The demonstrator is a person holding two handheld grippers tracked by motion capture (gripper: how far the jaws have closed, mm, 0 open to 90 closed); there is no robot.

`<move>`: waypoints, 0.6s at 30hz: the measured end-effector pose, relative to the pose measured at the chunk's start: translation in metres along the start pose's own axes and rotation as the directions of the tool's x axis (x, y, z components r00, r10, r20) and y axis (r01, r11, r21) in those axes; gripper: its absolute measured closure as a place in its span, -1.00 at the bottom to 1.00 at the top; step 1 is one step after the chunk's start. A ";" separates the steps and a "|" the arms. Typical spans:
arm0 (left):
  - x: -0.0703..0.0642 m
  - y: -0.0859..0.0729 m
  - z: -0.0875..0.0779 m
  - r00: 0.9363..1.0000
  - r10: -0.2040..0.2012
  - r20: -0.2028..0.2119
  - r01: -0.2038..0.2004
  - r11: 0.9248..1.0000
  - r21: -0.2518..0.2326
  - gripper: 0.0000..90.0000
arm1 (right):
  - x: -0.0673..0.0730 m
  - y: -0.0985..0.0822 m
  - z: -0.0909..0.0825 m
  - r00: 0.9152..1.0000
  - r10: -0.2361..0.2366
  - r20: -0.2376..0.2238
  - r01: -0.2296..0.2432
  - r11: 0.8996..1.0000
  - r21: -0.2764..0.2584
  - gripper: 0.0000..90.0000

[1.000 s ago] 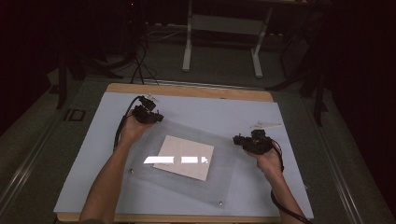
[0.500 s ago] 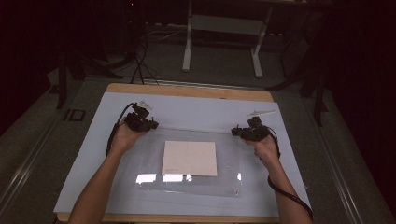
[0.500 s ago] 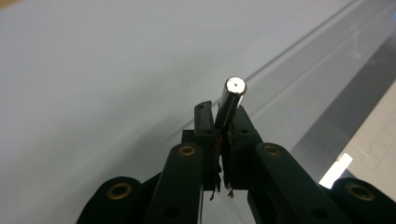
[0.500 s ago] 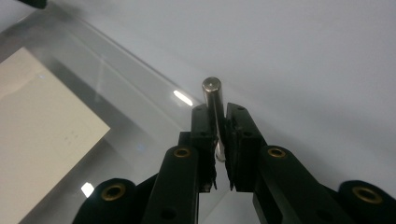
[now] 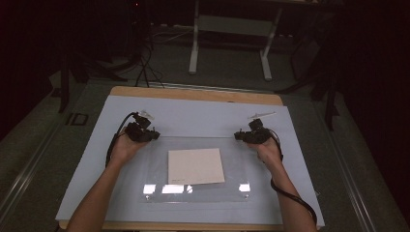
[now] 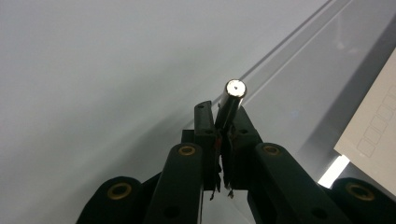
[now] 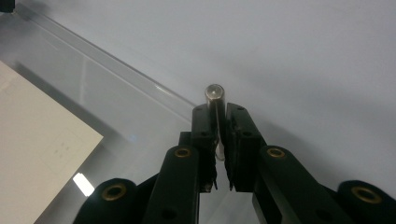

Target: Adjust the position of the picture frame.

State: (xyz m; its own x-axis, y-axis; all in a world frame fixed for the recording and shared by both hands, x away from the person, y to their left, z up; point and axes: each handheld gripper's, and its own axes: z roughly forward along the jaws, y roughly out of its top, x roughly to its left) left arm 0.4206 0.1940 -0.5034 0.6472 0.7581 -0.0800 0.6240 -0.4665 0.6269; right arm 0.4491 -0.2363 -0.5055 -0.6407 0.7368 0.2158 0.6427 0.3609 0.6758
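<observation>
Both forearms reached forward, the left gripper (image 5: 143, 131) and right gripper (image 5: 253, 136) each pinching a small shiny metal peg (image 6: 232, 100) at the far corners of the clear acrylic sheet (image 5: 196, 145), which lay flat on a pale blue mat (image 5: 203, 116) covering the wooden table (image 5: 193, 94) in a dark room.

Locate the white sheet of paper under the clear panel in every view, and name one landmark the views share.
High view: white sheet, centre of the table.
Left gripper view: right edge.
Right gripper view: left side.
Shared landmark: the clear panel over it.
</observation>
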 end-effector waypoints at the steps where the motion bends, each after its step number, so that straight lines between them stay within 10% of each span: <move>1: 0.000 0.000 0.000 1.000 0.001 -0.002 -0.001 1.000 0.001 0.91 | 0.000 0.000 0.000 1.000 -0.001 0.000 0.001 1.000 -0.002 0.84; 18: 0.000 -0.005 0.013 0.999 -0.006 -0.045 0.007 1.000 0.016 0.90 | 0.004 -0.009 0.009 0.999 -0.028 0.036 0.028 1.000 -0.008 0.83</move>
State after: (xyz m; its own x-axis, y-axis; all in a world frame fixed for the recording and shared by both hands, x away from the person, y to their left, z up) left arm 0.4234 0.1908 -0.5164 0.6227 0.7809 -0.0490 0.6356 -0.4683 0.6138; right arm 0.4444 -0.2310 -0.5172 -0.6428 0.7467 0.1711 0.6208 0.3769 0.6874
